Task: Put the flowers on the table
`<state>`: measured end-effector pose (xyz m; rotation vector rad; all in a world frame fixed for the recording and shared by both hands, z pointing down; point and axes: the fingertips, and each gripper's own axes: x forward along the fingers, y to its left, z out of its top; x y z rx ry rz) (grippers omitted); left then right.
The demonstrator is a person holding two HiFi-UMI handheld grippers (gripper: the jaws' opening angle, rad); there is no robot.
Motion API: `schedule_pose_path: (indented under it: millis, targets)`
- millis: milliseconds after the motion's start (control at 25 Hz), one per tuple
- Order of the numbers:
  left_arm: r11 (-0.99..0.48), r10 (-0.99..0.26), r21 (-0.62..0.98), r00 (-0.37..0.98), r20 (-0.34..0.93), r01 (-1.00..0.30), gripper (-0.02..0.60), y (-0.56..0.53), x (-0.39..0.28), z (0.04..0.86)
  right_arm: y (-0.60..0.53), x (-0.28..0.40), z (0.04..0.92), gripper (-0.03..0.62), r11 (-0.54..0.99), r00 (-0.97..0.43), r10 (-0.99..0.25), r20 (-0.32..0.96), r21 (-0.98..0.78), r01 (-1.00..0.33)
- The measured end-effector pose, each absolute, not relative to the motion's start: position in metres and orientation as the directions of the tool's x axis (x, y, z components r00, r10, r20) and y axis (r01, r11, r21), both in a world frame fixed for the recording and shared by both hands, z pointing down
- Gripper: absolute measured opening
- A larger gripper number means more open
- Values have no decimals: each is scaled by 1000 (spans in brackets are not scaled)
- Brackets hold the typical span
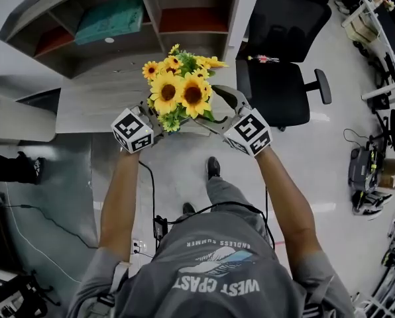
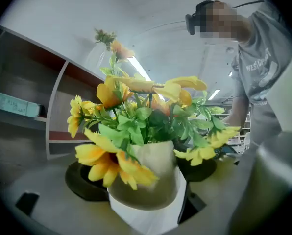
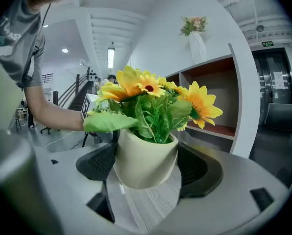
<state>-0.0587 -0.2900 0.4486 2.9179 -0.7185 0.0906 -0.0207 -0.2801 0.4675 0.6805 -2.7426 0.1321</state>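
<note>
A bunch of yellow artificial sunflowers (image 1: 177,88) stands in a pale round pot (image 3: 146,158), slightly tilted over the near edge of the grey wood-grain table (image 1: 98,98). My left gripper (image 1: 159,121) holds the pot from the left and my right gripper (image 1: 214,116) from the right. In the right gripper view, the right gripper (image 3: 148,164) has its black pads (image 3: 98,161) against both sides of the pot. The left gripper (image 2: 142,176) likewise clasps the pot (image 2: 151,180) between its pads (image 2: 87,180). Whether the pot's base touches the table I cannot tell.
A shelf unit (image 1: 118,18) with open compartments stands behind the table, a teal item in one of them. A black office chair (image 1: 283,85) is just right of the table. The person's feet stand on the grey floor below the table edge, with cables nearby.
</note>
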Motion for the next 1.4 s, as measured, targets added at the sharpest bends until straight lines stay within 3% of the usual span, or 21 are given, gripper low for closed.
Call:
schedule_pose_path:
  millis: [1080,1240,1280,1400]
  targets:
    - [-785,-579,132,792,191,-605,433,-353,-42,608,-336,2,628,337,848,-779,-448,438,-68,-526]
    - [-767,-595,144,777,205,-625,405,-357,-42,627,-336,-5,642,270,854,-781,-431,453,-76,-515]
    - [-762,-601,150,775,197,-630,356,-358,-42,628,-338,-5,646,255,851,-782,-432,449,-82,-518]
    - [-733,-634,183,756,164,-655,347,-362,-50,628,-343,-10,646,227,847,-795,-437,421,-104,-521]
